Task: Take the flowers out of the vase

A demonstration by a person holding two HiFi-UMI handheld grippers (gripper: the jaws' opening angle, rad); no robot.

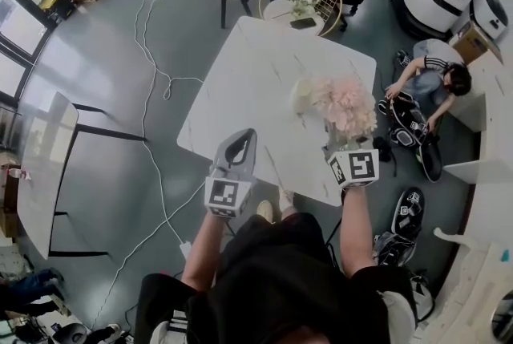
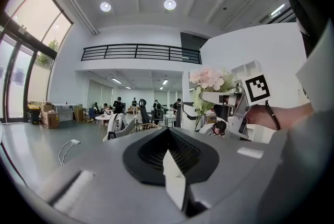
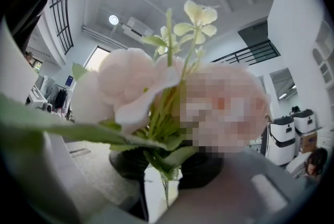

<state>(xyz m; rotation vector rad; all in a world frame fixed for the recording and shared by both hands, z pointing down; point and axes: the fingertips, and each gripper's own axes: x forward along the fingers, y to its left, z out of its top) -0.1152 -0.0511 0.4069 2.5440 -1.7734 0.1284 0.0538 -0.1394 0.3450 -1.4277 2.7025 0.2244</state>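
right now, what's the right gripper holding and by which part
The right gripper holds the pink flower bunch by its green stems, clamped between its jaws.

Out of focus against the lens, pink flowers [image 3: 133, 82] are filling mid-frame, hiding much of the right gripper [image 3: 163, 184].

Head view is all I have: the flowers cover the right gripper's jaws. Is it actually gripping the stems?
Observer: Yes. The right gripper view shows the right gripper with its jaws closed on the green stems, just under the flowers.
Operator: Left gripper carrying anything?
Observer: No. The left gripper view shows the left gripper with its jaws together and nothing between them.
Operator: How is the bunch sitting?
Observer: Upright. In the left gripper view the flowers stand above the right gripper and the stems run down below it.
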